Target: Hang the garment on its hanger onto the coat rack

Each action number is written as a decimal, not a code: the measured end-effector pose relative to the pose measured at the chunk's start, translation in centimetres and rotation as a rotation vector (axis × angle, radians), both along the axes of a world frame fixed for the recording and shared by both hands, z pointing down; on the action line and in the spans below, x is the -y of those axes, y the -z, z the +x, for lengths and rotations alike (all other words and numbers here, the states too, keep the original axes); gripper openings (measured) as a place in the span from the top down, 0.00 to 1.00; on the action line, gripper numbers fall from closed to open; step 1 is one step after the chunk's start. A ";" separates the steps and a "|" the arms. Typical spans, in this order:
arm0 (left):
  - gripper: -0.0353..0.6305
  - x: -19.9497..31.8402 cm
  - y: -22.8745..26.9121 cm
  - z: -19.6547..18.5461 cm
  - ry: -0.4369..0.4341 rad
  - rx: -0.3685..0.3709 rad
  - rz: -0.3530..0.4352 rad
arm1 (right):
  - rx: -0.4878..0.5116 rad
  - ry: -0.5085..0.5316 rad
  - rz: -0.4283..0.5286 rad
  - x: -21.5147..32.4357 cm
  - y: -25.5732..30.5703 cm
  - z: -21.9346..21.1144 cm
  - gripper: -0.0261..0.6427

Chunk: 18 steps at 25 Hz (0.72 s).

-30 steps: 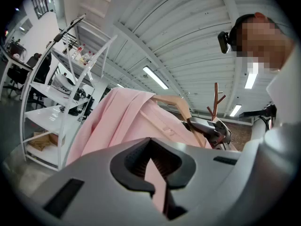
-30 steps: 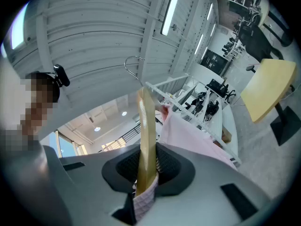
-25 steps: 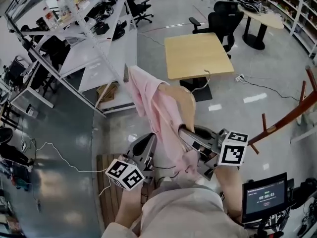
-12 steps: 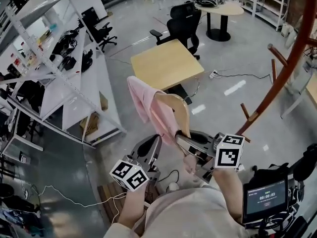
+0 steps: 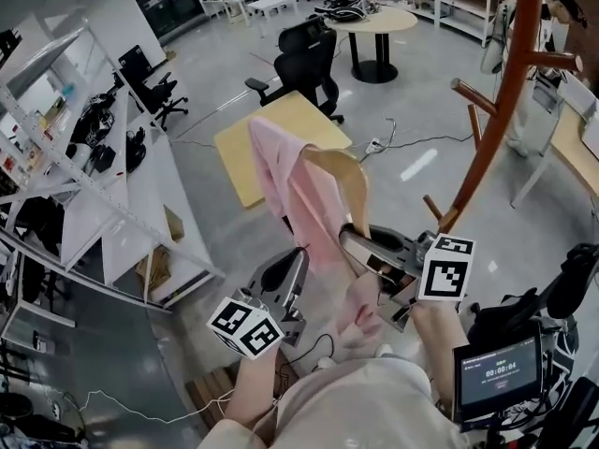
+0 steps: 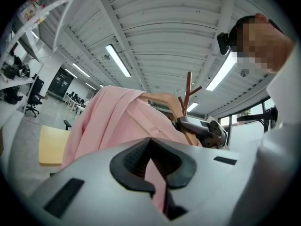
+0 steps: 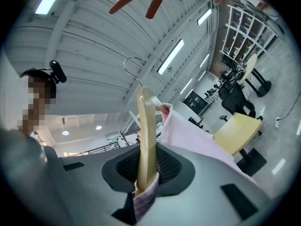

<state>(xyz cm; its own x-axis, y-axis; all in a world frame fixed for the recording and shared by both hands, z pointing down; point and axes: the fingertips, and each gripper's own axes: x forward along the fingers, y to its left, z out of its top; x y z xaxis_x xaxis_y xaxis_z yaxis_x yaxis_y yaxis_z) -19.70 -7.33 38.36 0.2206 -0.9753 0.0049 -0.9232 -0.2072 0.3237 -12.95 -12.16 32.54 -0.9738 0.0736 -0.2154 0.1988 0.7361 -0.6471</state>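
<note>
Head view: pink cloth garment (image 5: 284, 176) on pale wooden hanger (image 5: 348, 178), near the reddish-brown coat rack (image 5: 505, 92). Left gripper view: my left fingers (image 6: 133, 161) pinch cloth. Right gripper view: right fingers (image 7: 170, 166) clamp the hanger arm; held off-centre, its wire hook (image 7: 133, 66) may miss.

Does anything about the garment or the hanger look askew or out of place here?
Yes. The pink garment sits lopsided on the wooden hanger: it is bunched over one side, and the other arm shows bare wood. The right gripper clamps the hanger; the left gripper pinches a fold of cloth.
</note>
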 end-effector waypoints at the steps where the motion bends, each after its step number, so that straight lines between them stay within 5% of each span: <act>1: 0.94 0.7 0.4 0.7 -0.020 0.016 0.005 | 0.003 -0.010 0.011 0.4 0.4 0.4 0.89; 18: 0.94 9.8 6.2 9.3 -0.210 0.062 0.103 | 0.055 -0.142 0.060 8.1 6.1 7.6 0.89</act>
